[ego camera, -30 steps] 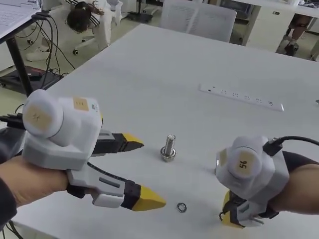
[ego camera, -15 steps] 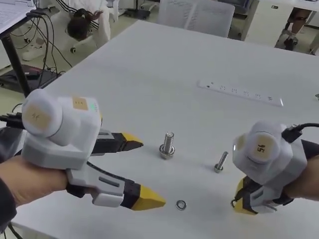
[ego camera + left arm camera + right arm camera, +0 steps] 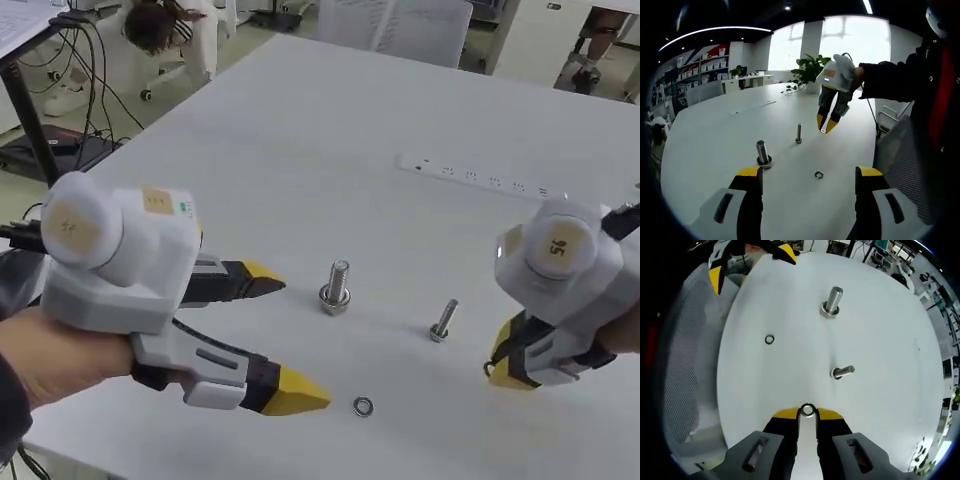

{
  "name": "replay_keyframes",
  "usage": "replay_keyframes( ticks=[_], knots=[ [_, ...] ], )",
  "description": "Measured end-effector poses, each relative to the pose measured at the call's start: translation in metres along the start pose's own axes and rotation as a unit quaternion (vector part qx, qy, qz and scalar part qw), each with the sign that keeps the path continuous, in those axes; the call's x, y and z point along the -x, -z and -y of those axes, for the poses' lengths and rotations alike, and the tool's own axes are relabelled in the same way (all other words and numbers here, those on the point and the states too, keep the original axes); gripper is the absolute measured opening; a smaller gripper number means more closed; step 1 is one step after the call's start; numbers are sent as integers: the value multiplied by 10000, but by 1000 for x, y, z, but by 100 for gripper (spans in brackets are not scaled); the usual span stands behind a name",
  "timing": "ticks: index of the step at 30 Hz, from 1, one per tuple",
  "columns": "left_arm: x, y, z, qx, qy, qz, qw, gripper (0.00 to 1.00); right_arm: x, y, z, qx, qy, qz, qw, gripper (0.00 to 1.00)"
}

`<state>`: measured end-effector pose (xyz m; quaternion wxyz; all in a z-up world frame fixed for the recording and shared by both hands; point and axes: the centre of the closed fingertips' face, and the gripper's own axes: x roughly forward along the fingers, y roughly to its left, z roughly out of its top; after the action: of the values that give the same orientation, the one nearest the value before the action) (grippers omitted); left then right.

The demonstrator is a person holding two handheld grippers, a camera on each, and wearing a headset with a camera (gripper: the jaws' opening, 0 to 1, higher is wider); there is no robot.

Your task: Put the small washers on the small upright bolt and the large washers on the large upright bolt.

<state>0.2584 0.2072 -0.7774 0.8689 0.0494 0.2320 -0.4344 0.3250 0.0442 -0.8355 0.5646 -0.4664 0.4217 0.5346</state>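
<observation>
The large bolt (image 3: pixel 337 283) stands upright at mid-table with a washer round its foot. To its right the small bolt (image 3: pixel 443 319) stands a little tilted. A loose small washer (image 3: pixel 363 406) lies near the front edge. My right gripper (image 3: pixel 507 368) hangs above the table to the right of the small bolt, shut on a washer (image 3: pixel 808 410) at its yellow tips. The left gripper view also shows this held washer (image 3: pixel 824 131). My left gripper (image 3: pixel 280 340) is open, left of the large bolt, with nothing between its jaws.
A white power strip (image 3: pixel 480 178) lies further back on the white table (image 3: pixel 300 150). Behind the table stands a mesh chair (image 3: pixel 400 25). Off the left edge are a desk with cables (image 3: pixel 40 110) and a person (image 3: pixel 160 25) on the floor.
My right gripper has moved up and to the right with the washer, which uncovers the small bolt. The left gripper has stayed put.
</observation>
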Motion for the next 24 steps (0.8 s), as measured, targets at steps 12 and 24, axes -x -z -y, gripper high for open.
replay_keyframes(
  ticks=[12,24],
  knots=[
    [0,-1,1,-9,0,15,10000,75,25,-17,17,204,148,44,9997,14],
    [1,-1,-1,6,-24,42,10000,75,33,-39,34,553,206,25,9983,14]
  ],
)
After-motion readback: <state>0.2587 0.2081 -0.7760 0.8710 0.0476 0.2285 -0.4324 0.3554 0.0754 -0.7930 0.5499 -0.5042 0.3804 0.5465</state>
